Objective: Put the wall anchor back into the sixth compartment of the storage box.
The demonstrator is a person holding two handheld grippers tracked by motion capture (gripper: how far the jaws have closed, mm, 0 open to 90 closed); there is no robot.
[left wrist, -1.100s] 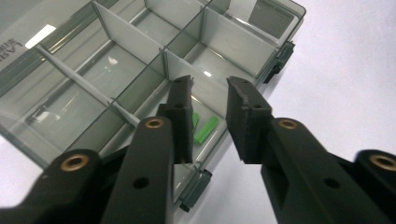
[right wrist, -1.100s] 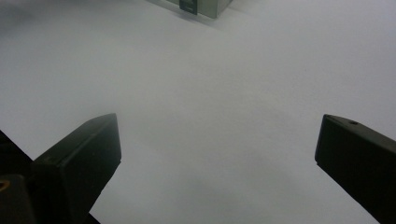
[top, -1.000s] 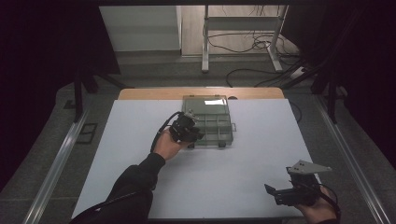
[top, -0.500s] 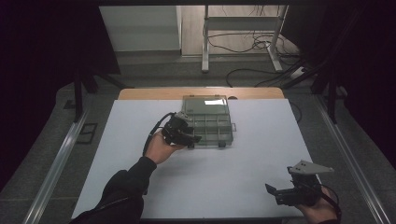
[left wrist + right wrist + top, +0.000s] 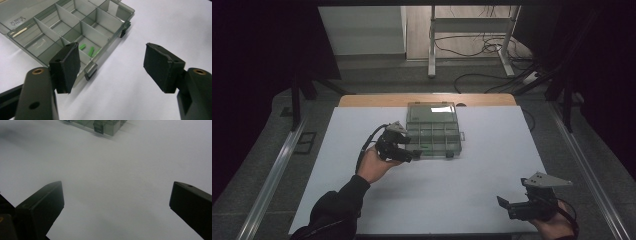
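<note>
The left gripper [image 5: 411, 156] hung just off the near-left corner of the clear compartment box [image 5: 434, 131], which lay at the middle of the white table [image 5: 437, 195], towards its far edge. Its jaws had just been opening and stood apart with nothing between them. It looked like the moment after letting go at the box front (green pieces [image 5: 90, 51] lay in a near compartment), so the next move probably called for lining up on a latch [image 5: 90, 74]. The right gripper [image 5: 506, 205] waited open, well apart at the near right.
</note>
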